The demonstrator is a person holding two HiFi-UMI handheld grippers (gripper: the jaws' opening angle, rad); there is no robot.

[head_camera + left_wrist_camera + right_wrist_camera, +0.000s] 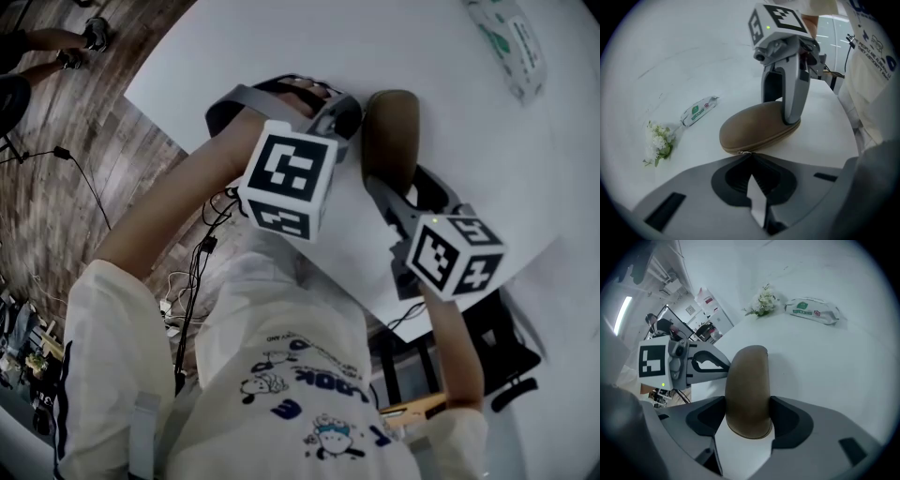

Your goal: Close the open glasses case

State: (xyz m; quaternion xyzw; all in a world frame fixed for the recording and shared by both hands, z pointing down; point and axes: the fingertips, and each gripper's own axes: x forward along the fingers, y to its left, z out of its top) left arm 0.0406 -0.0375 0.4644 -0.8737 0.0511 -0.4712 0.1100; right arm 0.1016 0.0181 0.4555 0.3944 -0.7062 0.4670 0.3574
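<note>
glasses case closed, clamped in right tool; left tool jaws together; packet label unreadable.

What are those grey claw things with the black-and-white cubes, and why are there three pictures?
A person holds a grabbing tool in each hand: the left gripper and the right gripper. The cubes are part of the tools. One picture comes from a camera on the person's head, looking down. The other two come from cameras riding on each tool. On the white table lie a brown glasses case, a small bunch of white flowers and a packet with green print. The right gripper squeezes the case between its two jaws. The left gripper's jaws are shut, right at the case's zip end; I cannot tell whether they pinch the zip pull.
</note>
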